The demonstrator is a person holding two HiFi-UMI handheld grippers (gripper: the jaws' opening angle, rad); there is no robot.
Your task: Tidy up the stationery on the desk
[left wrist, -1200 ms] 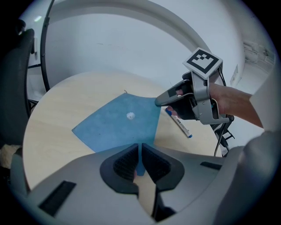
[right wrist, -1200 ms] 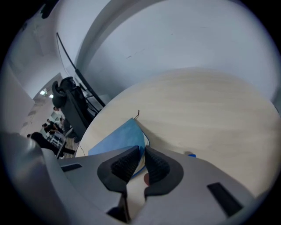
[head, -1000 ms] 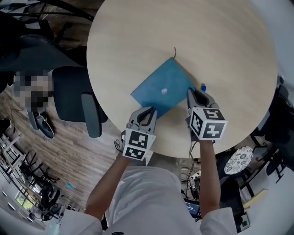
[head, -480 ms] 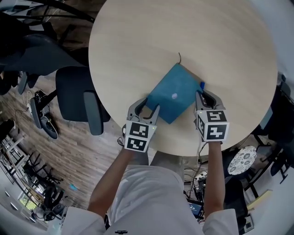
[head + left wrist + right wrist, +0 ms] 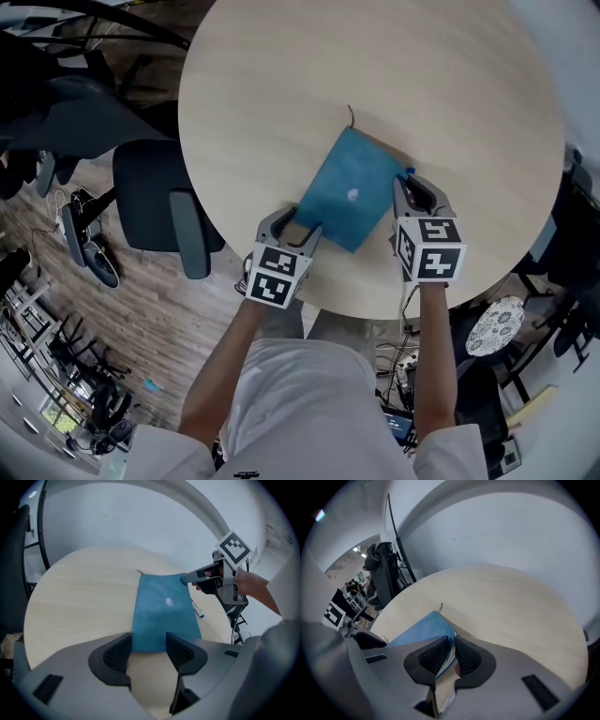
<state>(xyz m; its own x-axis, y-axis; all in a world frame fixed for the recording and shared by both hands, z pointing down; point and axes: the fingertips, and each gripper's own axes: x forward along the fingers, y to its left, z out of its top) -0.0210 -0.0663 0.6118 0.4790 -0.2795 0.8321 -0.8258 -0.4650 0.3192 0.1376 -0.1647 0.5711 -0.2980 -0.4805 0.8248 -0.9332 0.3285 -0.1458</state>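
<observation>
A thin blue notebook [image 5: 349, 192] lies flat on the round pale surface [image 5: 422, 94], near its front edge. It is judged light, with a smooth, fairly stiff cover, and best taken at an edge or corner. Its right corner is pinched between the fingers of the right gripper [image 5: 405, 185]. The fingers of the left gripper [image 5: 300, 225] have just been opening and are spread, with the notebook's near edge at their tips, unpressed.

We saw a blue notebook [image 5: 349, 192] with one white spot, a pale wood-grain tabletop [image 5: 422, 84], and black-and-white squares on the right hand-held gripper [image 5: 405, 187].
</observation>
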